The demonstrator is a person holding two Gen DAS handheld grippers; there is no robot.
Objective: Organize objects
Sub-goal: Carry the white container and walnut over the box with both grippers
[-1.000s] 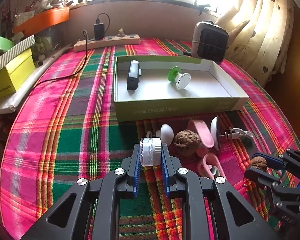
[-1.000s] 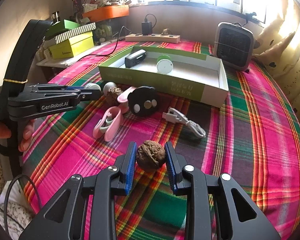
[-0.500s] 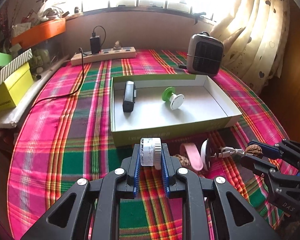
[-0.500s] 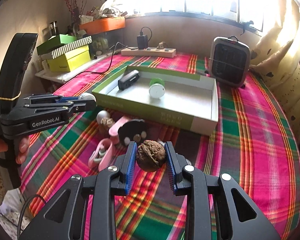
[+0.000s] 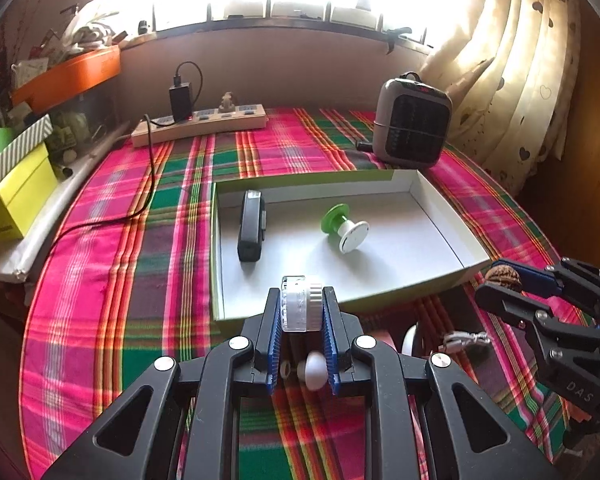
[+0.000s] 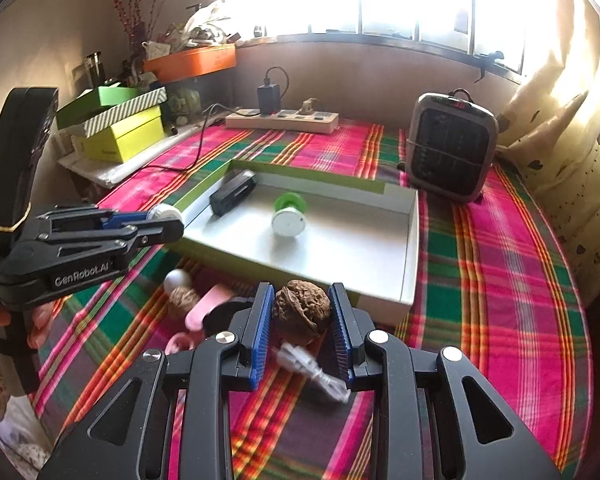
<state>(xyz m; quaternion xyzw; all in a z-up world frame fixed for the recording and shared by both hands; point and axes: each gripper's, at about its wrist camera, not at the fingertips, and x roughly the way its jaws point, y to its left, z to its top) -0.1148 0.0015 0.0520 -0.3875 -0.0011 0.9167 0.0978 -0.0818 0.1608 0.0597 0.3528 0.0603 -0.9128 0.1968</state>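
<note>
Carrying one item in each claw, the person is holding both above the near edge of the tray [image 5: 440,236], which is sitting mid-table on the plaid cloth [image 5: 100,280].

L gripper [image 5: 302,314] is clamped nearly shut on a small clear roll w/ a white ribbed cap [image 5: 300,308], pads pressing its flat ends. It's looking light, stiff, smooth plastic; probably slippery, so gripping across the flat faces is the safe way, as now.

R gripper [image 6: 302,314] is sitting at a narrow gap, pinching a walnut [image 6: 301,312] between the blue ribbed pads. The nut's hard, light, bumpy – grippy shell, but round, so it could be rolling out if squeezed off-centre. Holding across its widest part is looking right.

Inside the tray, a black clip-like device [image 5: 251,226] is lying by the left wall and a green-and-white spool [image 5: 344,226] is resting near the centre.

Waiting on the cloth by the tray's near edge: a second walnut [image 6: 182,298], a white ball [image 6: 178,279], pink bits [image 6: 206,308] and a white cable [image 6: 314,372]. My guess: both held items are heading into the tray.
</note>
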